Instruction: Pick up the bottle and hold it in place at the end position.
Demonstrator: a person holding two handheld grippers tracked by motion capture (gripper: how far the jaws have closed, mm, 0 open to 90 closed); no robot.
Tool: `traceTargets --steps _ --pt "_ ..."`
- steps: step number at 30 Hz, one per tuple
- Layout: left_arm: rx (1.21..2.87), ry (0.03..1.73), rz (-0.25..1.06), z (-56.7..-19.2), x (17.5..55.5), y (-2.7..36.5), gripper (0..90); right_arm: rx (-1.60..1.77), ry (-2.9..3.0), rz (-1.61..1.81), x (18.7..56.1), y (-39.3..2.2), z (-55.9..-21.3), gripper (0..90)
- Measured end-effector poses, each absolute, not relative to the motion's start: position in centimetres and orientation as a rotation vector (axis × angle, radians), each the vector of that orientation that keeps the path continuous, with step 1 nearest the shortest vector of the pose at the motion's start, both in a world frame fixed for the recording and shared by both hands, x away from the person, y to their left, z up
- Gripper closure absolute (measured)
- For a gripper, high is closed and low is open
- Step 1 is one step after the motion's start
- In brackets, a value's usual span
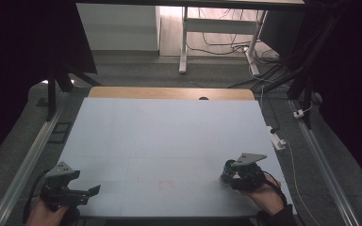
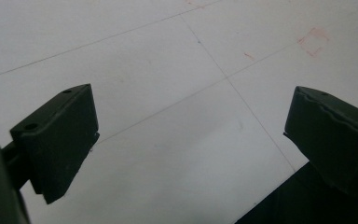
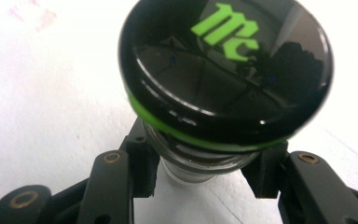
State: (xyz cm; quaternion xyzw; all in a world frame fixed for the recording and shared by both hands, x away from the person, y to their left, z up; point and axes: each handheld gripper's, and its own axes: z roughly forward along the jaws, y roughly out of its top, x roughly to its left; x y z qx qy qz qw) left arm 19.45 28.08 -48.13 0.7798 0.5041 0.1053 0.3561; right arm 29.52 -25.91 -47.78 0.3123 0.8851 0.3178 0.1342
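A dim room with a grey floor, loose cables and a white desk frame [image 1: 185, 42] lies behind the work table [image 1: 165, 136], which has a pale, nearly bare top with thin lines and faint red marks.

Near the front right edge of the table stands a jar [image 3: 205, 163] with a glossy black lid [image 3: 223, 70], a green ring under it and green letters on top. The right gripper [image 3: 200, 170] has its 2 jaws pressed against the jar's clear body just under the lid, 1 on each side. I think this place is chosen because the narrower body gives the flat pads a good hold, and the wide lid above would stop the jar from slipping down. In the high view the jar [image 1: 228, 172] seems to rest on the table surface.

The left gripper [image 2: 191, 135] hangs over the front left corner of the table with its jaws wide apart and nothing between them. It is well apart from the jar, probably waiting so it does not disturb the other hand.
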Motion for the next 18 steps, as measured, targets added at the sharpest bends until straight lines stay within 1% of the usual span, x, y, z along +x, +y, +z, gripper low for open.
traceTargets --steps 8,18 --pt "2.013 1.304 0.269 -48.1 19.5 28.1 3.9 0.961 2.522 0.998 29.8 -25.6 -46.8 52.2" --pt "2.012 1.308 0.267 -48.2 19.5 28.1 3.9 0.959 2.531 1.02 30.4 -24.0 -46.2 52.2"
